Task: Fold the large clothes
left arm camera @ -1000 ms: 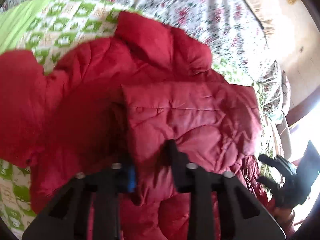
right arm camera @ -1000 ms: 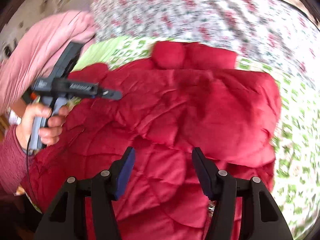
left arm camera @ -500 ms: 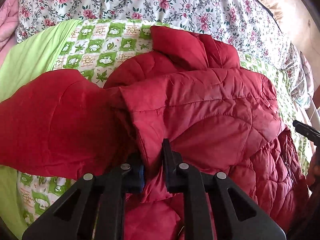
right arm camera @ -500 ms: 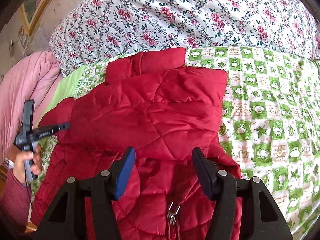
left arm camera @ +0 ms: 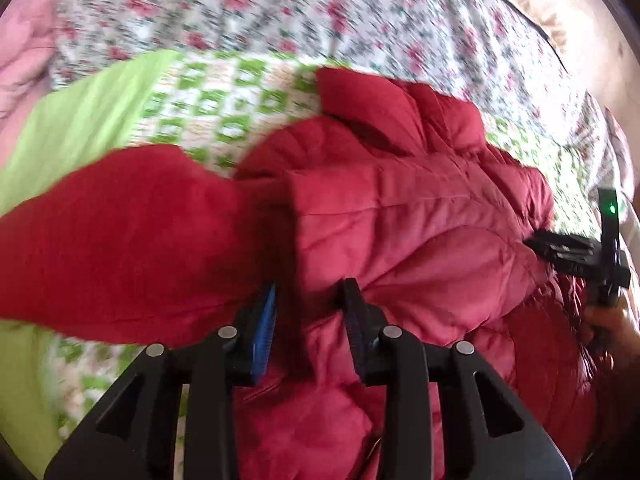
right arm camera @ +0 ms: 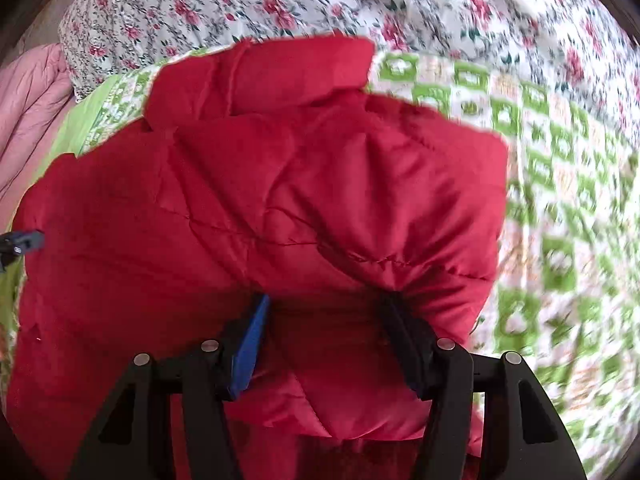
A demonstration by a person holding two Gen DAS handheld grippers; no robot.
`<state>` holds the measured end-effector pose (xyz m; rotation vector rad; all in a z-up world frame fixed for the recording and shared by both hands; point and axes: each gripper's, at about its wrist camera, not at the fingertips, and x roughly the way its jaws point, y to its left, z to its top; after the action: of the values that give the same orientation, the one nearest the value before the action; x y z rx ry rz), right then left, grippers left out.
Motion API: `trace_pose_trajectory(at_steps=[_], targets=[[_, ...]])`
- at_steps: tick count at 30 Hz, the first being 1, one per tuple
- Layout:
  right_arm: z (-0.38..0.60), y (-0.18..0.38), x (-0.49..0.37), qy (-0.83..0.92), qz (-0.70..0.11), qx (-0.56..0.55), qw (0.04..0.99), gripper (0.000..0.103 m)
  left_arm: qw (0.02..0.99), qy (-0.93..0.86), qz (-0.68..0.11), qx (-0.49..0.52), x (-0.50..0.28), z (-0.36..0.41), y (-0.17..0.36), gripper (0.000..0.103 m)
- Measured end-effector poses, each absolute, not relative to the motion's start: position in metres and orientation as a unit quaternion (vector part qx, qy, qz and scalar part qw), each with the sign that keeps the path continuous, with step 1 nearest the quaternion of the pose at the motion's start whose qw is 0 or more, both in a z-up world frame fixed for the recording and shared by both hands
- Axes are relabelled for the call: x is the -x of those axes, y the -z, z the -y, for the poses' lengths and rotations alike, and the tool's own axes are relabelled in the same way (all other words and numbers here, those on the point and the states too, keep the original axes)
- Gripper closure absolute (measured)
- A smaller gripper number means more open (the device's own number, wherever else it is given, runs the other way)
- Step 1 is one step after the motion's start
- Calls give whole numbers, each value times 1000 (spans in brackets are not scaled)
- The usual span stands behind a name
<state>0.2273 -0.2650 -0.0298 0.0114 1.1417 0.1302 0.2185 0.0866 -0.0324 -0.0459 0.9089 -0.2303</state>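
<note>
**Red quilted jacket on the bed, both grippers at its near edge**

The red quilted jacket [right arm camera: 280, 200] lies on a green-checked blanket [right arm camera: 560, 160] over a floral bedspread [left arm camera: 360, 8]. The left gripper [left arm camera: 308, 312] hovers over a fold; its jaws are opening, pads seemingly clear of the fabric, though blur hinders certainty. The right gripper [right arm camera: 324, 320] stands half spread, its fingertips sunk into a bulging fold of jacket, not visibly pinching it.
</note>
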Motion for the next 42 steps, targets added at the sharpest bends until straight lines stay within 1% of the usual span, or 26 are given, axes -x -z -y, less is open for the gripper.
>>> trace_pose_trajectory(at_steps=[4,6,8,11,14,16,19,22,25,26,28,37,41,42], targets=[[265,29,-227,-59,-540,-5,840,43,908,130,-394,63,-199,-93,-3,72],[266,29,-227,-58,-538,-4,841,43,898,172,-399,73,-200,-78,-9,72],[267,29,-226,-58,-538,-5,841,43,890,189,-410,66,-206,-61,-6,72],[268,30,-228,-57,-539,-5,840,43,871,200,-447,34,-227,-28,20,72],[273,29,-227,-57,-542,-13,838,43,859,178,-480,7,-246,-18,54,72],[275,19,-226,-51,-547,-22,835,43,856,175,-486,12,-250,-18,63,72],[268,-6,-220,-65,-521,-32,850,43,858,170,-485,6,-248,-16,64,72],[252,-18,-222,-85,-509,-20,856,43,859,165,-485,-1,-246,-13,65,72],[239,5,-233,-84,-540,12,838,43,859,166,-484,0,-245,-13,69,72],[241,22,-237,-79,-560,17,825,42,859,167,-484,1,-245,-13,70,72],[245,37,-237,-82,-558,16,825,42,860,168,-483,-1,-245,-13,72,72],[246,38,-237,-76,-557,21,827,41,860,164,-483,4,-246,-13,74,72],[247,27,-237,-75,-553,13,830,42,864,166,-474,25,-231,-22,58,72],[249,23,-234,-75,-552,9,830,42,865,167,-472,35,-227,-27,54,70]])
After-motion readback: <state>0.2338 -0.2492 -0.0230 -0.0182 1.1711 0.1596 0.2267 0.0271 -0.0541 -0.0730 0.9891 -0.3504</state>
